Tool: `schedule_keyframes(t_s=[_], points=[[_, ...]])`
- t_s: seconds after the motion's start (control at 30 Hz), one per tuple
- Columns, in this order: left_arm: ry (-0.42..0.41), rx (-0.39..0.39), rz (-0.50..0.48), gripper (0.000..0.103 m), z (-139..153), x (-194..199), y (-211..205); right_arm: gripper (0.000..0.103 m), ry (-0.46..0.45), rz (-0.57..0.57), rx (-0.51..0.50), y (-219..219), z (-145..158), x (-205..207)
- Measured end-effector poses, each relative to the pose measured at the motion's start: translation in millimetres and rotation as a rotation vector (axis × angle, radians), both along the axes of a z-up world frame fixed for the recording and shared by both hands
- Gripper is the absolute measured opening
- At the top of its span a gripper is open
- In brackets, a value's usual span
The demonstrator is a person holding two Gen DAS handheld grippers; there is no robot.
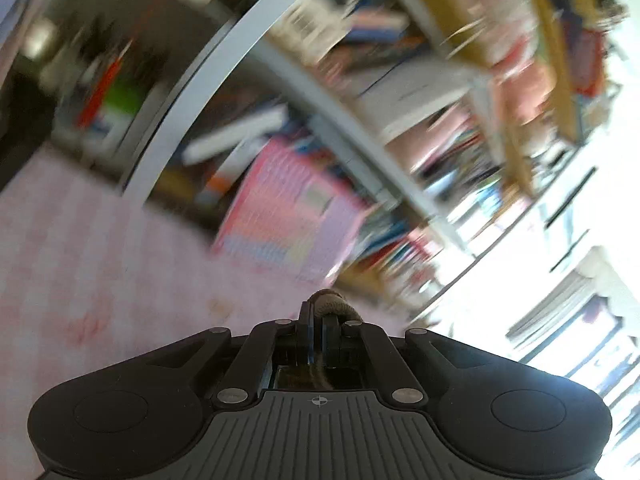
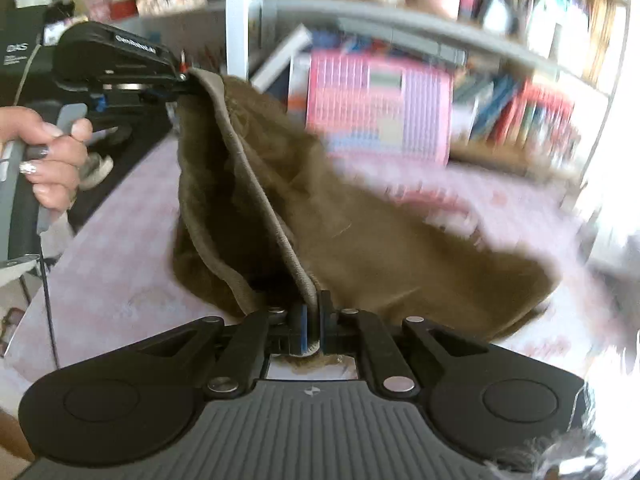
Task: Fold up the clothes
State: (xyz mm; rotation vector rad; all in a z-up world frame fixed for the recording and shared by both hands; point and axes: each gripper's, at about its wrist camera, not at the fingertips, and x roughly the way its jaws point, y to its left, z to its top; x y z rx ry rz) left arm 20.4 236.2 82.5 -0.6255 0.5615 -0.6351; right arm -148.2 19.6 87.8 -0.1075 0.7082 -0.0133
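The brown garment [image 2: 360, 248] hangs over the pink checked tabletop [image 2: 120, 280], its hem edge stretched between both grippers. The right hand-held gripper [image 2: 314, 304] is clamped on the near end and the left hand-held gripper [image 2: 186, 78] on the far, higher end. The left wrist view shows only a small fold of cloth in its closed jaws, and behind it, blurred, a bookshelf [image 1: 360, 140].

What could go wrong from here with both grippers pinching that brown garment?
1. The left gripper and right gripper each pinch only a thin hem of the brown garment; it might slip out.
2. The garment's far end trails on the pink checked table, so it could drag and bunch.
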Motion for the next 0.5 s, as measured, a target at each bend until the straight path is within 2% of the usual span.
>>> schedule_keyframes(t_s=[0.07,0.2,0.27,0.33,0.37,0.47,0.5], points=[[0.034,-0.029,-0.06,0.002,2,15,-26,0.004,-0.036,-0.048,-0.106,-18,15,1],[0.046,-0.023,-0.226,0.002,12,52,-132,0.004,-0.077,-0.207,-0.379,-81,39,10],[-0.061,-0.045,-0.27,0.003,42,64,-184,0.004,-0.141,-0.296,-0.541,-105,67,16],[-0.157,-0.124,-0.286,0.003,86,70,-219,0.004,-0.261,-0.383,-0.704,-115,107,17],[-0.191,-0.189,-0.291,0.003,107,71,-222,0.004,-0.333,-0.408,-0.756,-110,129,13],[-0.325,-0.364,-0.309,0.003,164,64,-210,0.004,-0.532,-0.416,-0.812,-79,186,-12],[-0.36,-0.392,-0.316,0.003,173,60,-201,0.004,-0.567,-0.392,-0.804,-67,193,-22]])
